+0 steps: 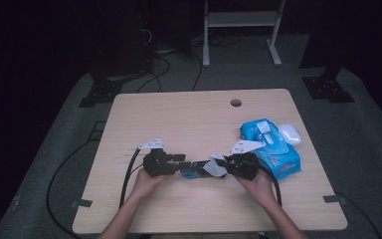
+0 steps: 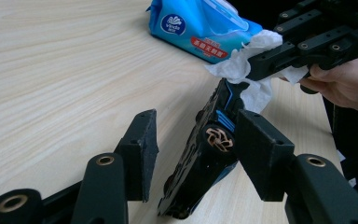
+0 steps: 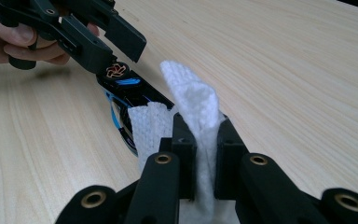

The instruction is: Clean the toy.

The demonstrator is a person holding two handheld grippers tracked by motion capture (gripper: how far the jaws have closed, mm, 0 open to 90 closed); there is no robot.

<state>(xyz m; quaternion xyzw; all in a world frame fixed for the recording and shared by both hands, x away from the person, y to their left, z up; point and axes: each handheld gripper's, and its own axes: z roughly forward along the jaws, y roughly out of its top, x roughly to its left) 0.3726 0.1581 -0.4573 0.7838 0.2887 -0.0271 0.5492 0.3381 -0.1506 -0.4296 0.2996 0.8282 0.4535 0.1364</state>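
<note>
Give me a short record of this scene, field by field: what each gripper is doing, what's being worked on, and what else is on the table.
Left gripper: jaws open around a black and blue device; contact with the pads unclear
Right gripper: shut on a white wipe
Activity: wipe held against the far end of the device, which stands tilted on the table
Wipe pack: blue, lying flat on the person's right
White object: small, rounded, just beyond the pack
Hands: right hand holding its gripper
</note>
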